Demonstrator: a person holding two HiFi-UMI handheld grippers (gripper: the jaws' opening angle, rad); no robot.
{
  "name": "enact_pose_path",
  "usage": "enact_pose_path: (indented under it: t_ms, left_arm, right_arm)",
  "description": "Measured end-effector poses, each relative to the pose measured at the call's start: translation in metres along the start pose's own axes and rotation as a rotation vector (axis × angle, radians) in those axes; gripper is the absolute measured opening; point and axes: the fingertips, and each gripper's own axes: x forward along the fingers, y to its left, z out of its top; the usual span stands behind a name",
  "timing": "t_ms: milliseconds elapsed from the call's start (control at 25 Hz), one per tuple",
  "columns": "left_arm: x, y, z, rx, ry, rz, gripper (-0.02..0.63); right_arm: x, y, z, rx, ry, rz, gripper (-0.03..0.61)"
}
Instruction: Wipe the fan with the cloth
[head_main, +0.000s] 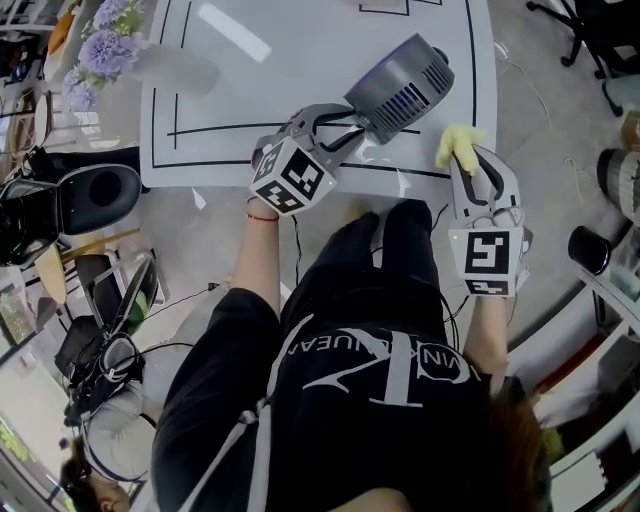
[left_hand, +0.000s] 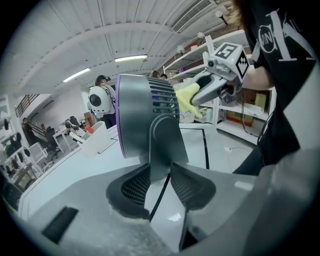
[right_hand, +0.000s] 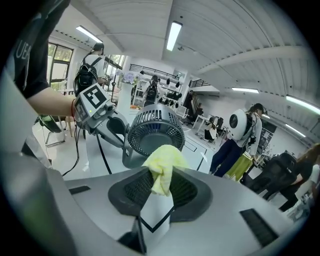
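A grey desk fan (head_main: 400, 82) lies tilted on the white table (head_main: 230, 90). My left gripper (head_main: 344, 130) comes at it from the near left, and its jaws are shut on the fan's stand (left_hand: 166, 142), whose flat arm sits wedged between both pads. In the left gripper view the fan's housing (left_hand: 142, 112) rises just beyond the jaws. My right gripper (head_main: 470, 165) hovers at the table's near right edge, shut on a bunched yellow cloth (head_main: 456, 143). Seen from the right gripper view, the cloth (right_hand: 162, 162) sticks up between the pads, short of the fan's grille (right_hand: 156, 131).
Black lines mark the tabletop. Purple flowers (head_main: 100, 45) stand at its far left corner. A black chair (head_main: 95, 195) and cables lie on the floor to the left. A white bin (left_hand: 95, 137) sits further along the table. People (right_hand: 240, 135) stand in the background.
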Motion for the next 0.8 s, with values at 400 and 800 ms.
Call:
enact_pose_path:
  t_ms: [400, 800]
  left_arm:
    - [0.0, -0.021, 0.005, -0.014, -0.029, -0.035, 0.098]
    - [0.015, -0.065, 0.024, -0.011, -0.101, -0.138, 0.073]
  right_arm:
    - [0.005, 0.016, 0.006, 0.027, -0.028, 0.042, 0.089]
    - [0.002, 0.019, -0.004, 0.026, -0.015, 0.034, 0.089]
